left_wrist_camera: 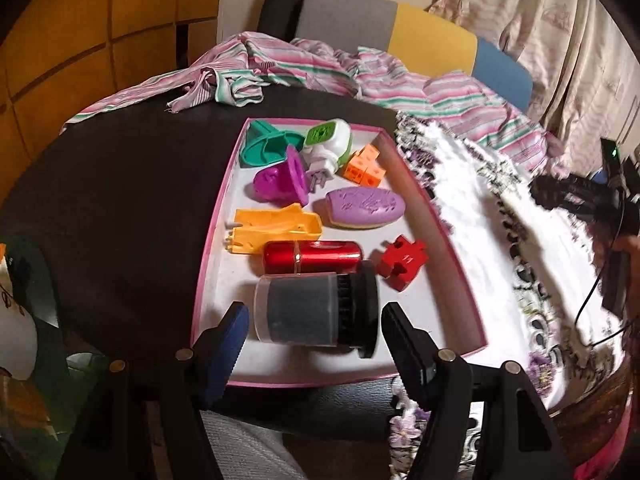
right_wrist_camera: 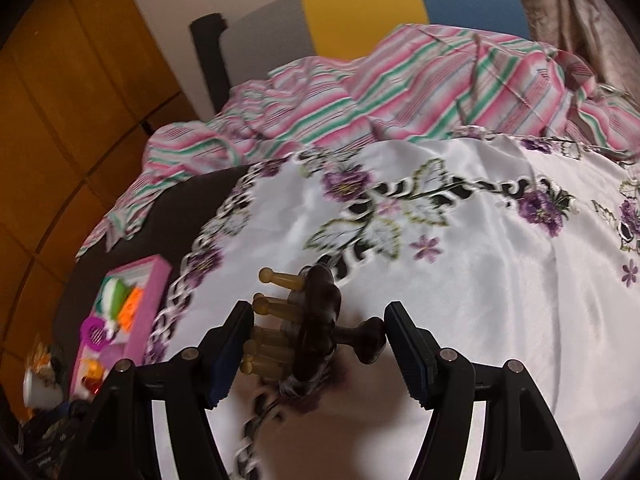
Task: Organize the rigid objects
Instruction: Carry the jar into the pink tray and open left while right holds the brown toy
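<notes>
A pink-rimmed tray (left_wrist_camera: 452,236) on the dark table holds several toys: a grey and black cylinder (left_wrist_camera: 316,309), a red tube (left_wrist_camera: 312,257), a red puzzle piece (left_wrist_camera: 401,263), a yellow part (left_wrist_camera: 276,229), a purple oval (left_wrist_camera: 365,205), an orange cube (left_wrist_camera: 362,165). My left gripper (left_wrist_camera: 314,338) is open, its jaws on either side of the cylinder's near end. My right gripper (right_wrist_camera: 318,330) is shut on a dark brown massager (right_wrist_camera: 320,322) with tan pegs, held above the white floral cloth (right_wrist_camera: 460,272). The tray shows far left in the right wrist view (right_wrist_camera: 150,300).
A striped pink and green cloth (left_wrist_camera: 304,68) lies bunched at the table's far edge. A grey, yellow and blue chair back (left_wrist_camera: 432,44) stands behind it. A white cup (right_wrist_camera: 38,390) sits low at the left. The white floral cloth (left_wrist_camera: 480,232) covers the table's right side.
</notes>
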{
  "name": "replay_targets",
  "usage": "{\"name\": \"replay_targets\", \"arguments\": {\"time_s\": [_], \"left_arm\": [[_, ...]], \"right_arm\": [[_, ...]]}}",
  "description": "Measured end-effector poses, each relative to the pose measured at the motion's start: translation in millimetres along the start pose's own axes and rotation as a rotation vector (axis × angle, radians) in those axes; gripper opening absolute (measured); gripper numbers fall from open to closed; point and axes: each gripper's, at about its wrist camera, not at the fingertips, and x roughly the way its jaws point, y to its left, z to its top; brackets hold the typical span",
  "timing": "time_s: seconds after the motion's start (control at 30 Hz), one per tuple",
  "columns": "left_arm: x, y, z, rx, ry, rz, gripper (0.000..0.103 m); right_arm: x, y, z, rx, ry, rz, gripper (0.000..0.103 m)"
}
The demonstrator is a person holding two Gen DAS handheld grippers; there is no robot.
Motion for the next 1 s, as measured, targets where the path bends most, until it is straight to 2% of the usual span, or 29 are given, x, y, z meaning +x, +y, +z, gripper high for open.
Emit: {"name": "replay_targets", "arguments": {"time_s": [0.23, 0.43, 0.8, 1.0], "left_arm": [[-7.9, -2.1, -1.3, -0.018, -0.020, -0.089, 0.070], [-13.2, -0.2, -5.7, -0.028, -0.036, -0.131, 0.070], [-24.1, 17.1, -7.2, -0.094, -0.072, -0.175, 0.070], [-29.6, 25.4, -7.8, -0.120, -0.087, -0.181, 0.070]], "right_arm": [[-14.3, 53.4, -24.2, -0.071, 0.022, 0.065, 0.068], [-19.7, 95.0, -43.6, -0.103, 0.050, 0.141, 0.068], [-19.8, 180.8, -78.8, -0.300, 0.093, 0.187, 0.068], [-18.1, 211.7, -92.6, -0.389, 0.108, 0.201, 0.068]]}}
